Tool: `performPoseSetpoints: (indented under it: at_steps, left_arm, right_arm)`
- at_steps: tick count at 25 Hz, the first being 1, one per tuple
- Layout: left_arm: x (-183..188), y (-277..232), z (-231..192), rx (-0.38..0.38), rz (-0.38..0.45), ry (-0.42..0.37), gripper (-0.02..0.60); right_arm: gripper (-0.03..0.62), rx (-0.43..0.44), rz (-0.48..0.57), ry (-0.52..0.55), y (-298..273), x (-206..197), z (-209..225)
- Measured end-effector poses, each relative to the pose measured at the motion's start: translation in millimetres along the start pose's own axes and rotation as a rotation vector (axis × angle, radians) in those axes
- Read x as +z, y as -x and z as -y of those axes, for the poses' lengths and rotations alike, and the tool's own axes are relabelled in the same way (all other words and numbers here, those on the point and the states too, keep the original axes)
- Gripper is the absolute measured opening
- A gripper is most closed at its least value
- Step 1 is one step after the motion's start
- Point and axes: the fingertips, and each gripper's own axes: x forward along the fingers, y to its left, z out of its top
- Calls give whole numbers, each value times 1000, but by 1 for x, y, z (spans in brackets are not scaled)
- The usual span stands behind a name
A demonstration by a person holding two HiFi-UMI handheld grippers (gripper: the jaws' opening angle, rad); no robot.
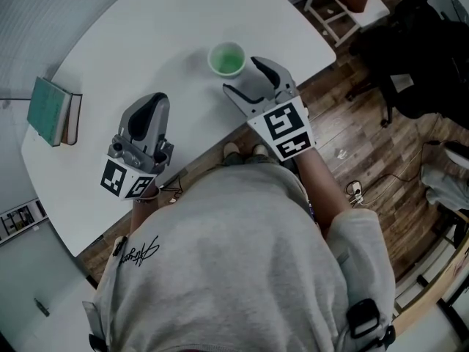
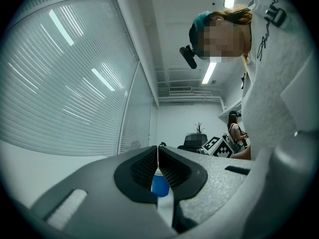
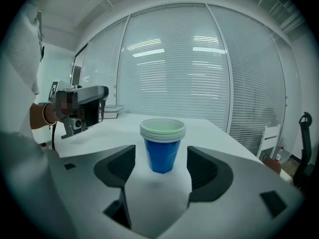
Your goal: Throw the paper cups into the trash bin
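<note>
A stack of blue paper cups (image 1: 226,59) with pale green insides stands upright on the white table (image 1: 168,28), near its right edge. My right gripper (image 1: 249,79) is just on the near side of the stack. In the right gripper view the cups (image 3: 162,148) stand a little ahead of my right gripper (image 3: 160,166), whose jaws are open wide and touch nothing. My left gripper (image 1: 152,107) rests at the table's near edge, left of the cups. Seen in its own view, my left gripper (image 2: 158,156) is shut and empty, with a sliver of blue showing through the slit.
Two books (image 1: 53,111) lie at the table's left end. Wooden floor (image 1: 366,145) runs along the right, with a black chair (image 1: 410,57), a white rack (image 1: 341,6) and cables. No trash bin shows in any view.
</note>
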Motion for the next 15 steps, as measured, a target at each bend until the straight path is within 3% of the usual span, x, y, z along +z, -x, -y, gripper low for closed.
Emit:
performPoseSetpoints:
  at_steps: [15]
  left_arm:
    - [-3,7,-9,6,2,35,9]
  right_arm:
    - [295,0,-8,-24,-22,6,1]
